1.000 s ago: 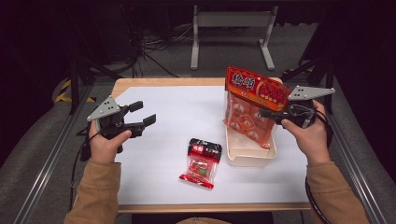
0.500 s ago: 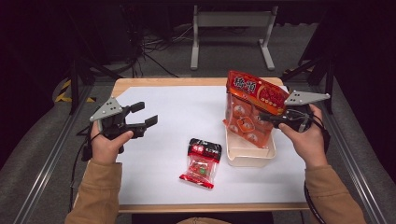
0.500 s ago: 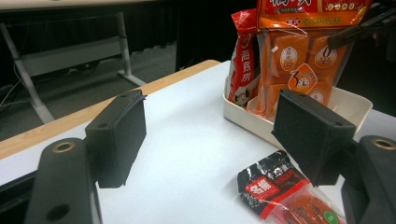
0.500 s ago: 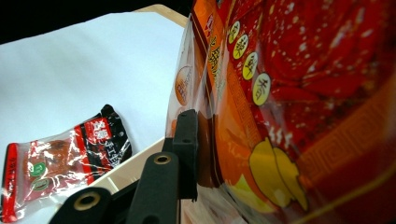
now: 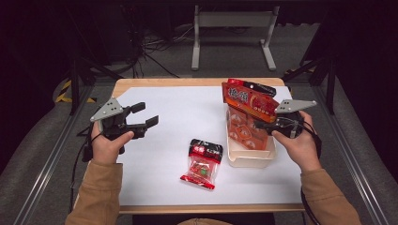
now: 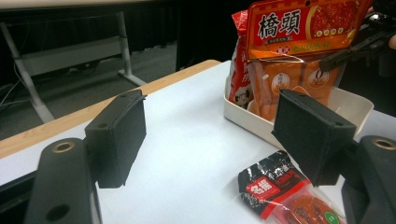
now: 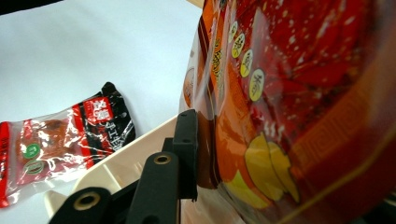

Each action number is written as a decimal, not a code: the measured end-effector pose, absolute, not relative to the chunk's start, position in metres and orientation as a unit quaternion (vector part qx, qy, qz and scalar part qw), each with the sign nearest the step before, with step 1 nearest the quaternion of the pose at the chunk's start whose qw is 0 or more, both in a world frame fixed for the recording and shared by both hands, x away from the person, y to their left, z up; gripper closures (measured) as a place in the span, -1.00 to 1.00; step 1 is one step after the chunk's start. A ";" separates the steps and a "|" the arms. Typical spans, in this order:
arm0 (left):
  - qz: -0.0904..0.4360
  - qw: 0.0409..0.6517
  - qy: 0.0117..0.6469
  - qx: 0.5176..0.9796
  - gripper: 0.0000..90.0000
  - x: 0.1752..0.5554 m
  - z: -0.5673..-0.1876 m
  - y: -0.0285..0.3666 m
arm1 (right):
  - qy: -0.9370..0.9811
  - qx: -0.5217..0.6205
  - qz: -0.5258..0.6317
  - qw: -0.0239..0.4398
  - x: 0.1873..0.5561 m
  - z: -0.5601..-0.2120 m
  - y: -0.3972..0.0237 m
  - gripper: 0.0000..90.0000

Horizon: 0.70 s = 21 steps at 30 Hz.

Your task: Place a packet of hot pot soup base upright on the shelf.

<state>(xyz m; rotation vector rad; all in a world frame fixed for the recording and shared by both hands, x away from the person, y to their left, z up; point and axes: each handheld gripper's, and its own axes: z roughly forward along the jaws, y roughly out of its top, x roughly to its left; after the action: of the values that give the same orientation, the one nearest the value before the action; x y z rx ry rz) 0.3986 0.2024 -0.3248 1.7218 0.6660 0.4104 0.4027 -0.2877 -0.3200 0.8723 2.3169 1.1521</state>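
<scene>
My right gripper (image 5: 261, 125) is shut on a large orange-and-red snack bag (image 5: 248, 108), holding it upright with its lower end inside a cream tray (image 5: 251, 160) at the table's right. In the right gripper view one black finger (image 7: 187, 149) presses on the bag (image 7: 303, 93); the other finger is hidden behind it. A small red-and-black packet (image 5: 202, 163) lies flat on the white table top left of the tray. My left gripper (image 5: 146, 115) hovers open at the table's left with nothing between its pads (image 6: 116, 135), facing the bag (image 6: 289, 46) and the tray (image 6: 355, 105).
A second red bag (image 6: 239, 79) stands in the tray behind the held one. The white sheet (image 5: 187, 117) covers a wooden table whose far edge (image 5: 164, 82) shows. A metal frame (image 5: 234, 28) and cables lie on the floor beyond.
My right gripper has come down a little with the bag, bringing it lower into the tray. The left gripper and the small packet have stayed where they were.
</scene>
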 end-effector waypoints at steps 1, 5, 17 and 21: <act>0.176 0.585 0.286 0.738 -0.42 0.399 -0.325 0.202 | 0.830 0.313 0.415 0.202 0.402 -0.321 -0.289 0.57; 0.174 0.585 0.287 0.738 -0.43 0.400 -0.326 0.201 | 0.826 0.318 0.420 0.199 0.402 -0.324 -0.294 0.57; 0.163 0.577 0.290 0.746 -0.41 0.406 -0.333 0.196 | 0.801 0.340 0.454 0.192 0.398 -0.339 -0.312 0.56; 0.159 0.570 0.289 0.753 -0.44 0.408 -0.335 0.192 | 0.800 0.338 0.457 0.193 0.397 -0.338 -0.312 0.51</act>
<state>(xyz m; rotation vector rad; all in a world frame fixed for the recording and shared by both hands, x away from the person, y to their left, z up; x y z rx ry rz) 0.4083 0.1924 -0.3355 1.7670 0.6789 0.3726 0.3971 -0.3115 -0.3378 0.9474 2.2454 1.2818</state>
